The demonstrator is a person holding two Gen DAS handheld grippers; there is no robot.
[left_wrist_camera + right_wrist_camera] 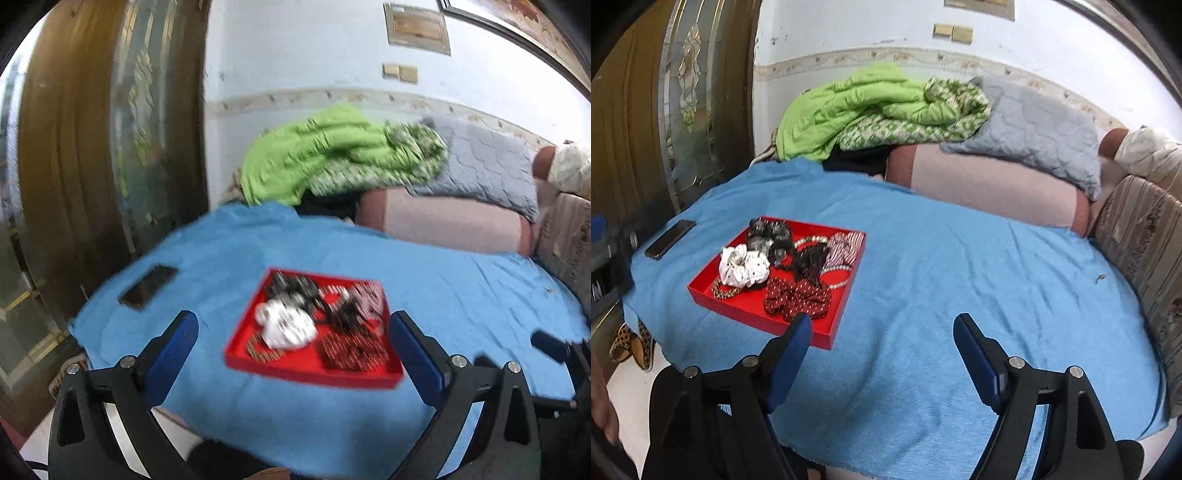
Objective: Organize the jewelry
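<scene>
Both tongs, left (293, 332) and right (882, 330), are hanging released and gripping nothing. Jewelry is sitting piled in the red tray (812, 332) on the blue cloth (960, 258). Risk: tangled pieces dragging neighbours out when I'm lifting one.

We record even, soft daylight in both views, with a pale wash at the upper left rim of the left wrist view and no hard shadows on the blue cloth (960, 266). We note heavy motion blur in the left wrist view, smearing the red tray (314, 365) and its contents, while the right wrist view is sharper. We list strong fisheye bending and dark corners in both, curving the door (639, 122).
</scene>
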